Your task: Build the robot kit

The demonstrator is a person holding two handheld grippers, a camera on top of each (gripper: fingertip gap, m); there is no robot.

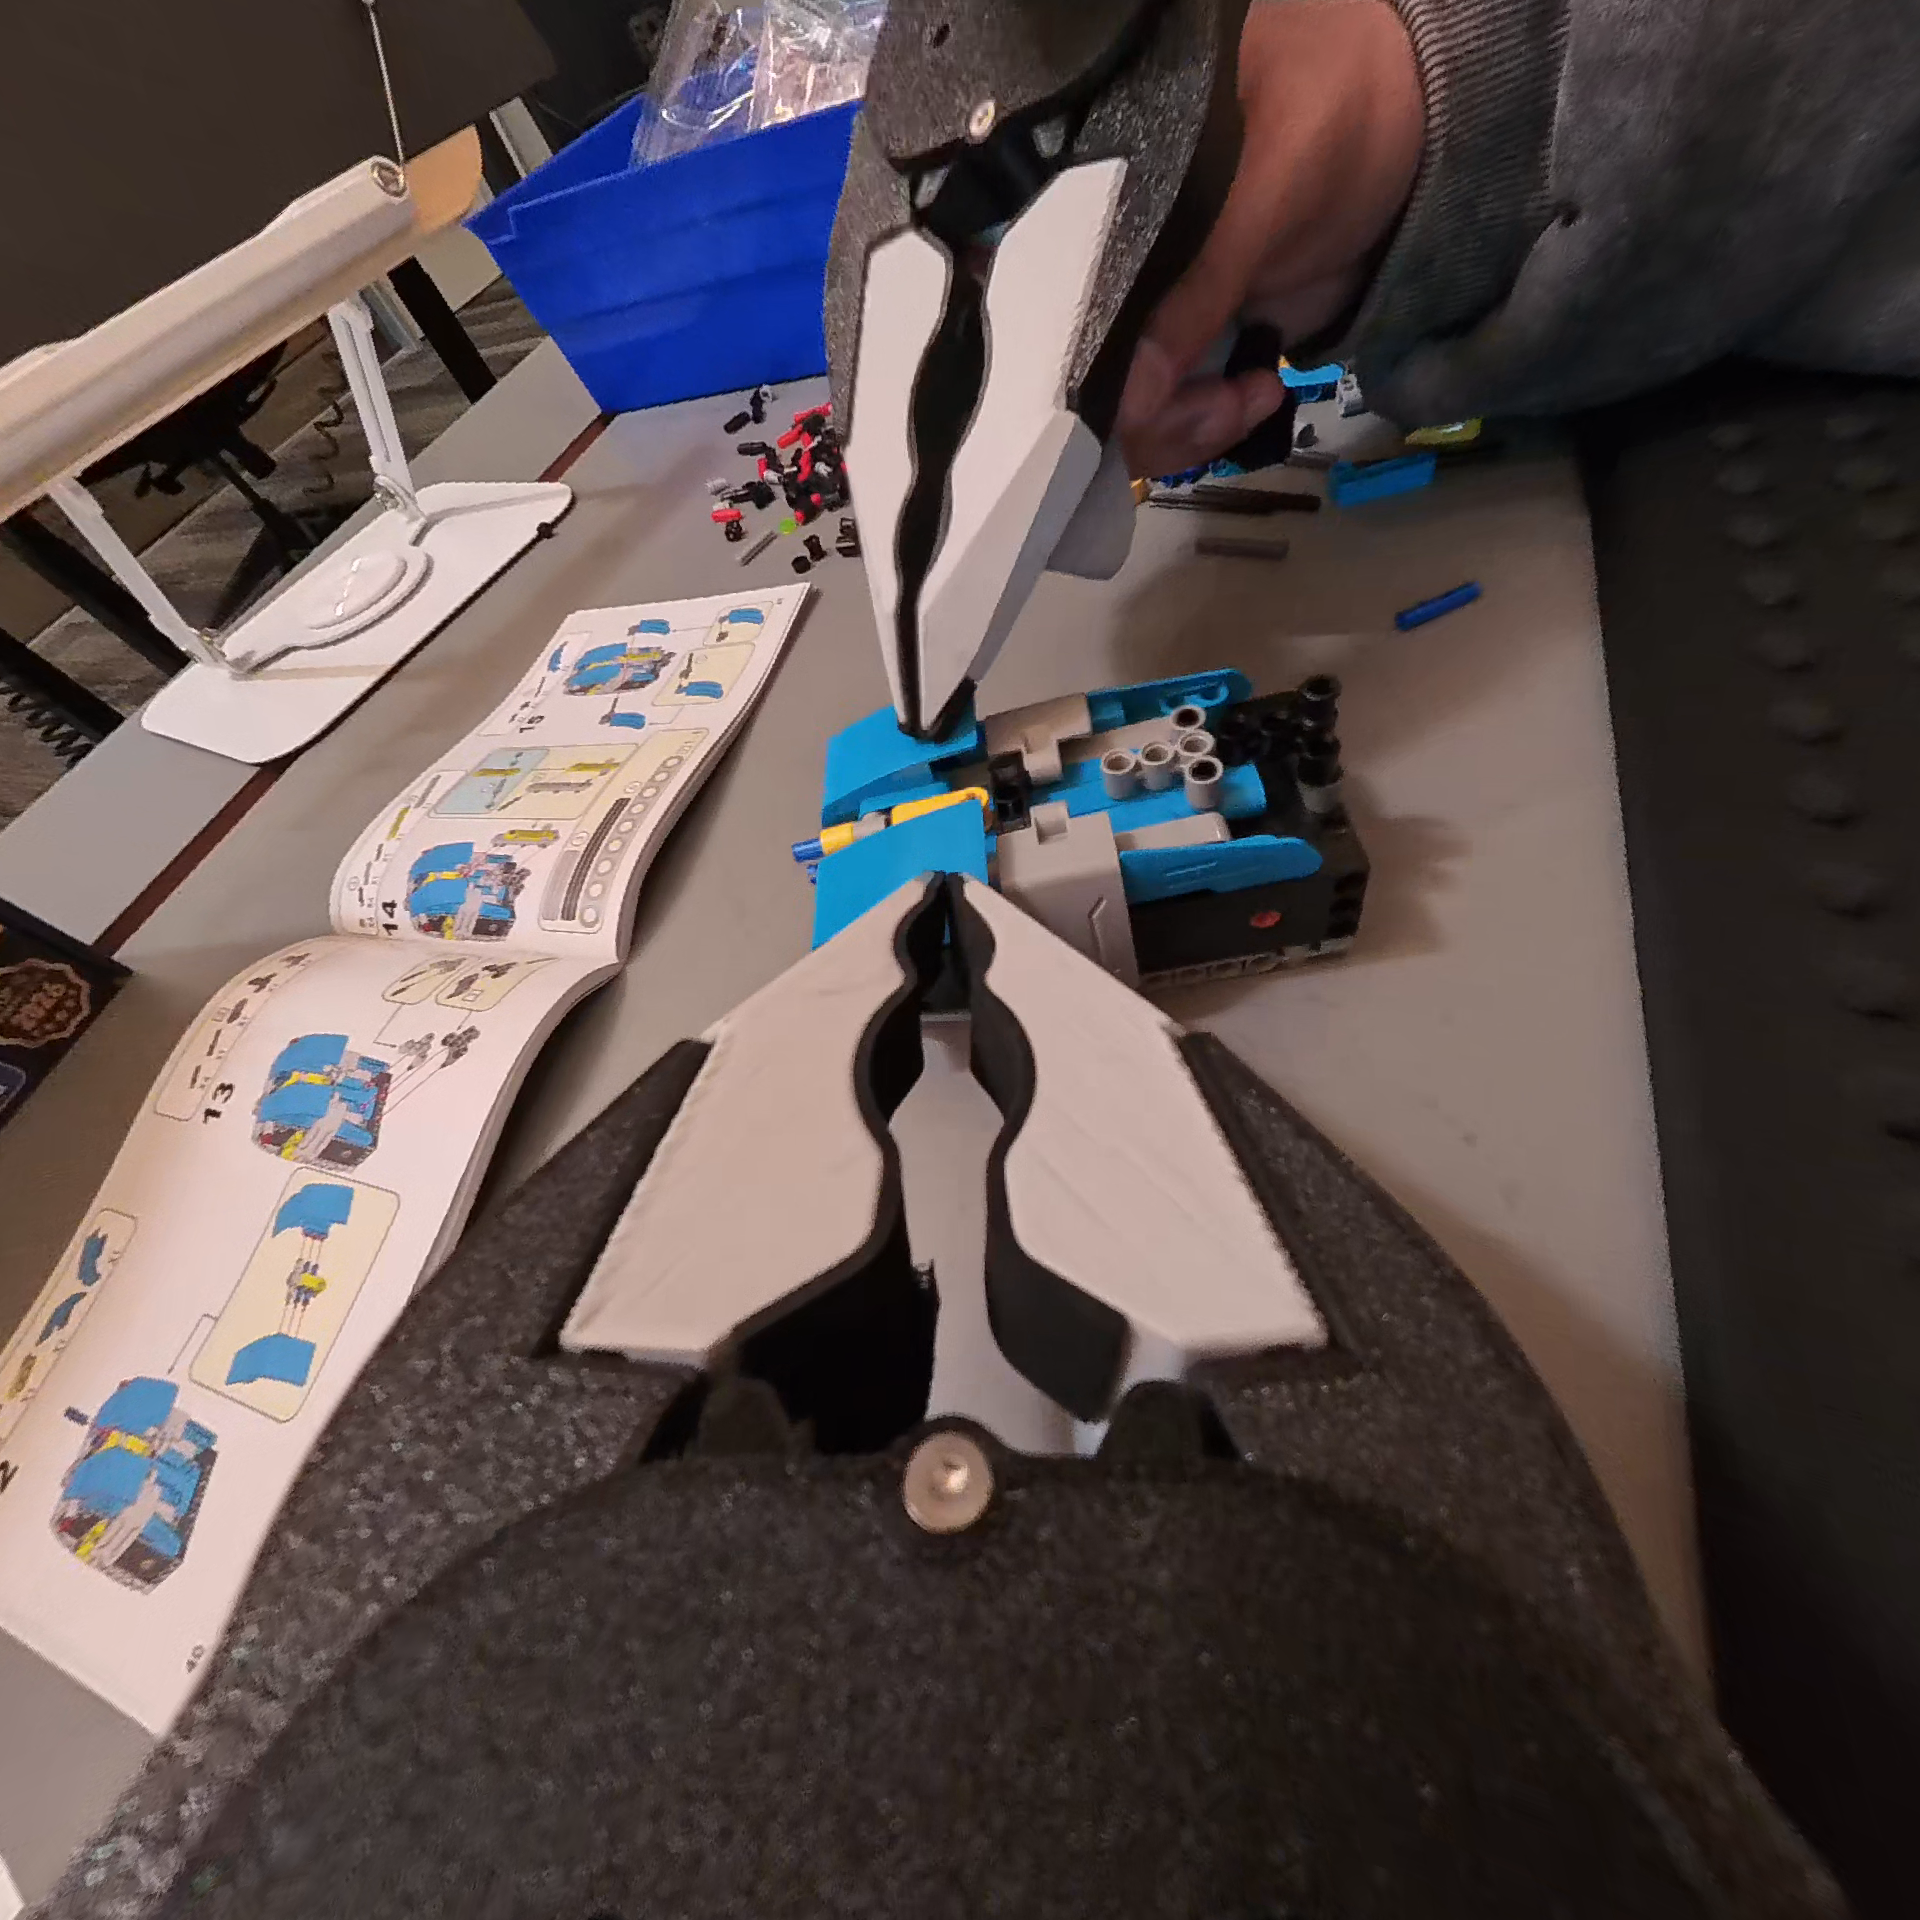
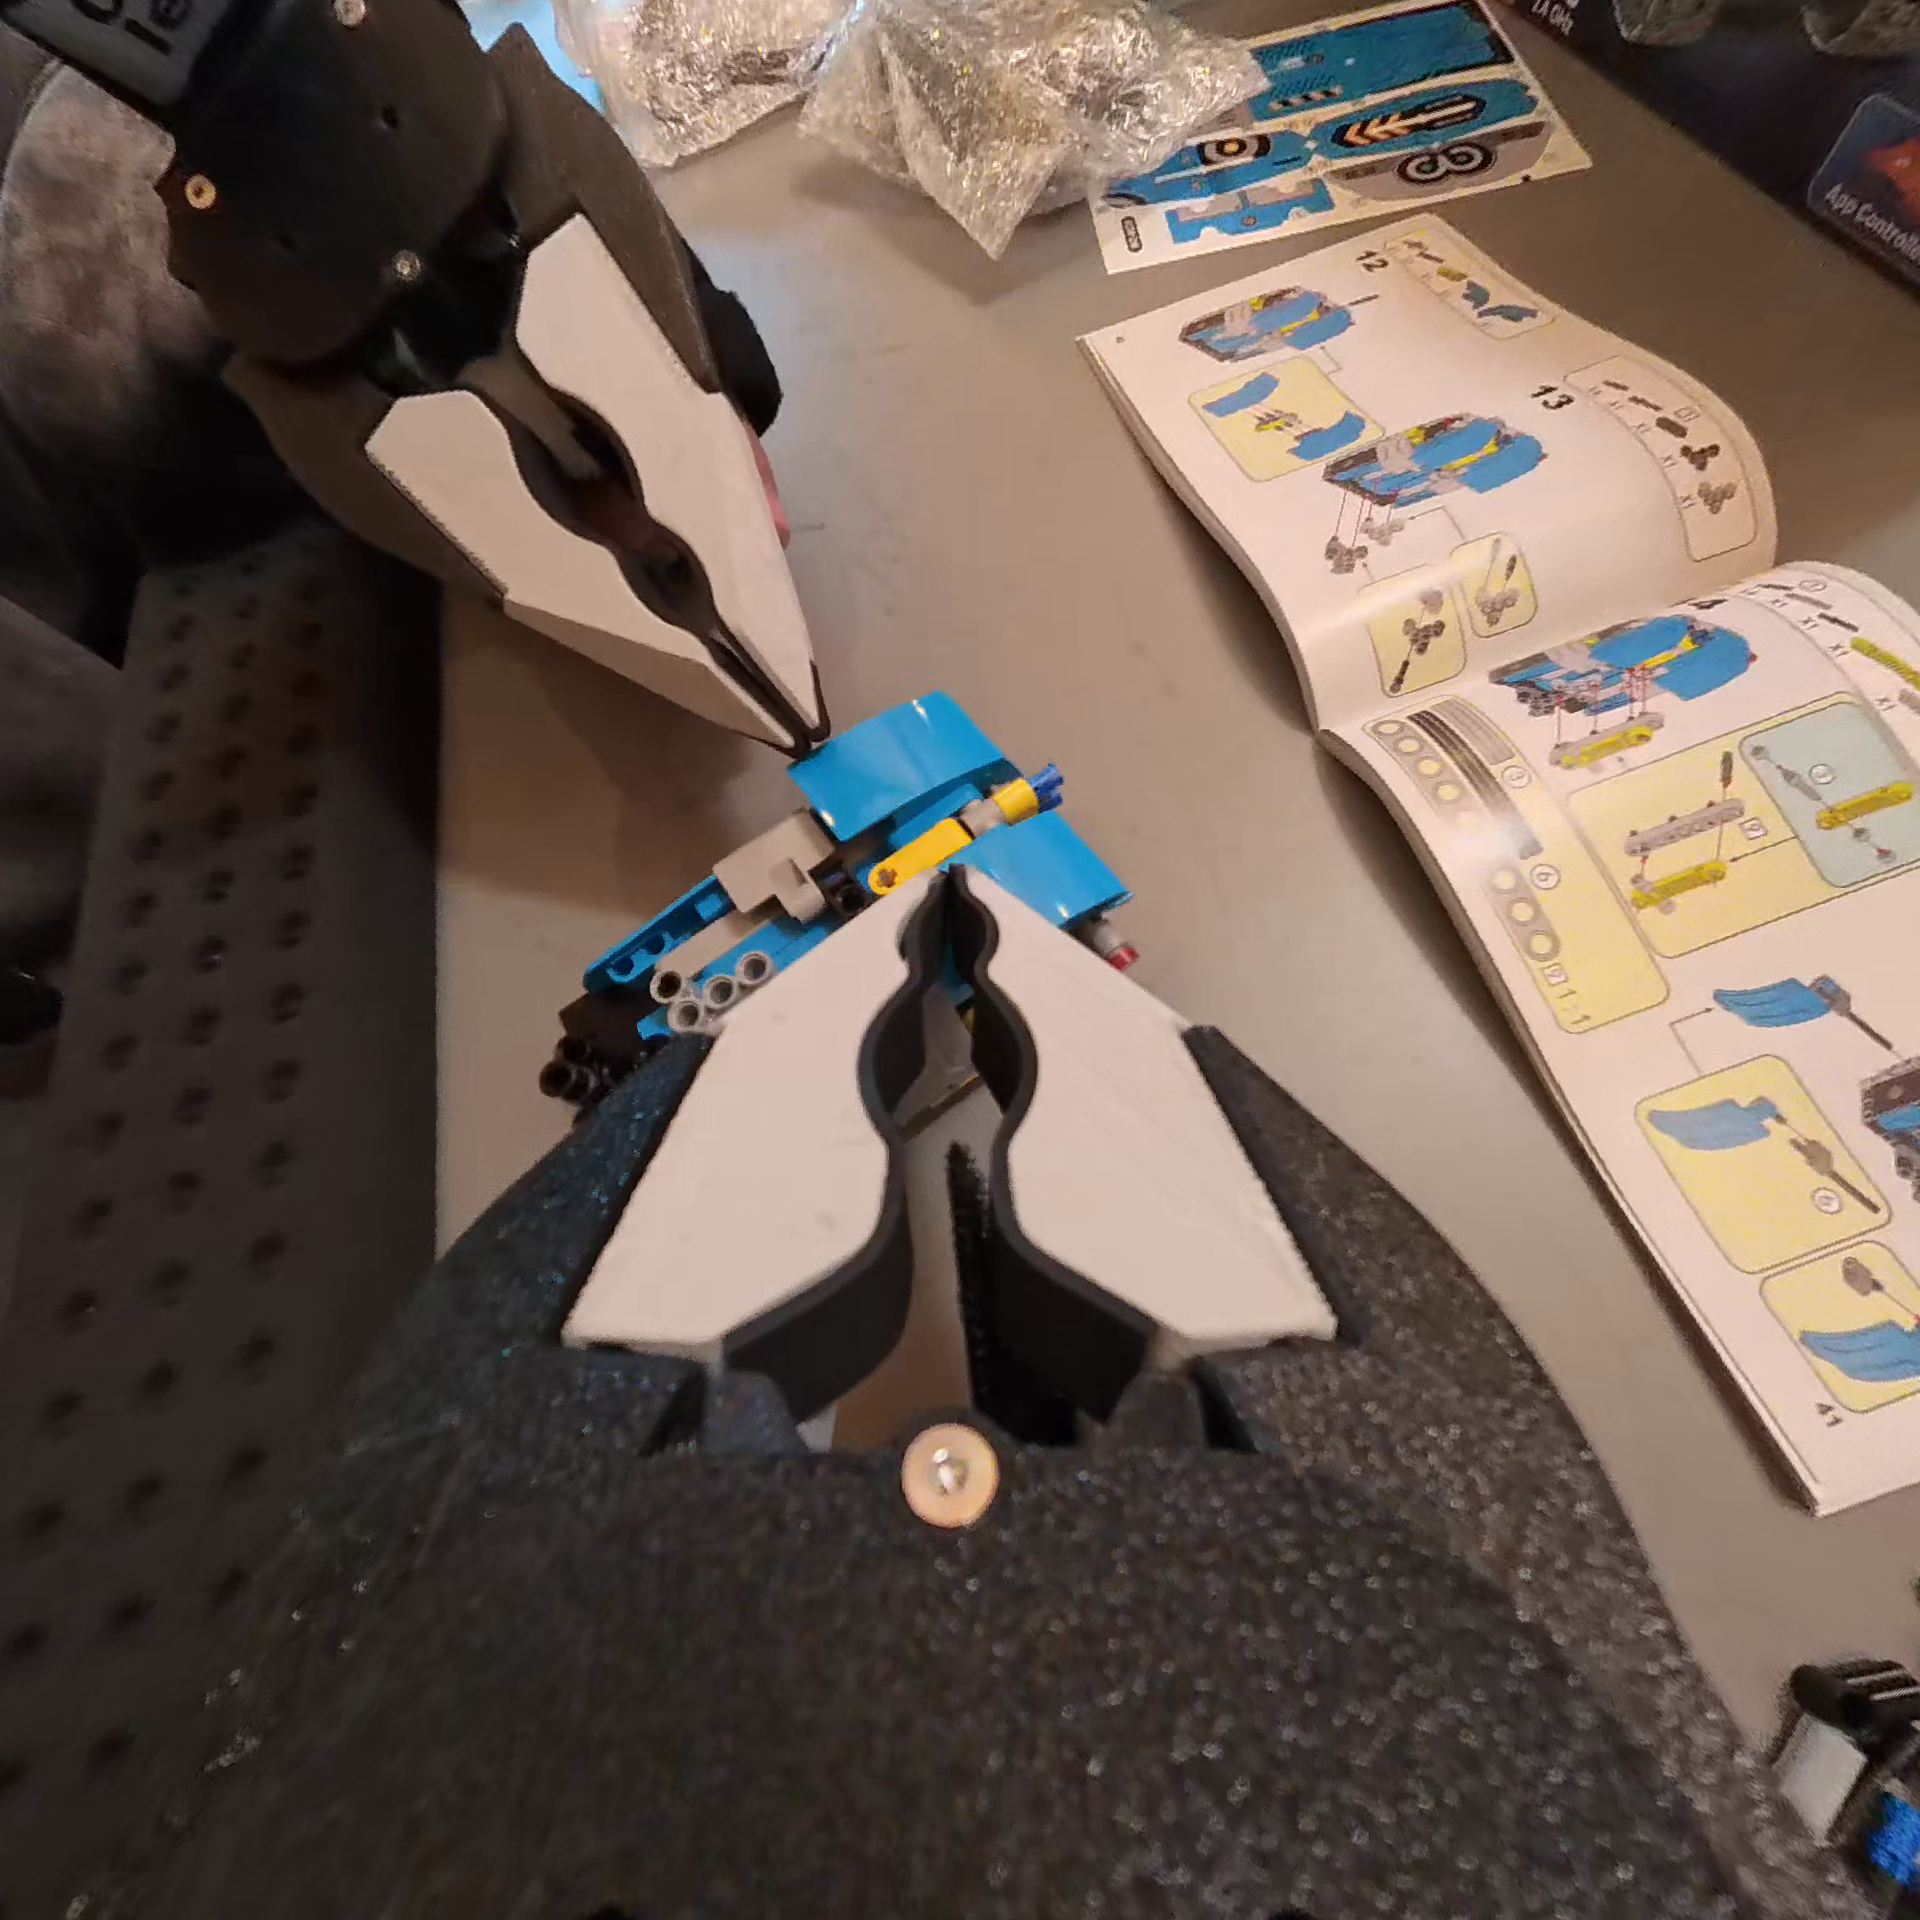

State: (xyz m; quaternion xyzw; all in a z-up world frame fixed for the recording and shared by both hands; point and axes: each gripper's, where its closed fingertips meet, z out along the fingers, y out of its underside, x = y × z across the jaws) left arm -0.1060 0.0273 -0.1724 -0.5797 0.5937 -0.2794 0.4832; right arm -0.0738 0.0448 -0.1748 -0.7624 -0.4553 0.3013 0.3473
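A partly built brick model (image 1: pixel 1091 831) of blue, grey, black and yellow parts lies on the grey table (image 1: pixel 1403 1143). My left gripper (image 1: pixel 945 883) is shut, its tips touching the edge of the model's near blue curved panel (image 1: pixel 899 862). My right gripper (image 1: pixel 928 727) comes down from above, shut, with its tips on the far blue panel (image 1: pixel 883 753). In the right wrist view the model (image 2: pixel 831 883) lies under my right gripper (image 2: pixel 951 878), beside a yellow beam (image 2: pixel 920 857). The left gripper (image 2: pixel 805 743) meets the corner of a blue panel (image 2: pixel 904 758). I cannot tell whether either pinches anything.
An open instruction booklet (image 1: pixel 416 987) lies left of the model; it also shows in the right wrist view (image 2: pixel 1507 727). A blue bin (image 1: pixel 675 260), a white lamp base (image 1: pixel 353 603), loose small parts (image 1: pixel 790 478), plastic bags (image 2: pixel 987 94) and a sticker sheet (image 2: pixel 1340 135) stand farther off. A dark studded mat (image 2: pixel 208 935) borders the table. Spacing between my two grippers at the tips: around 5 cm.
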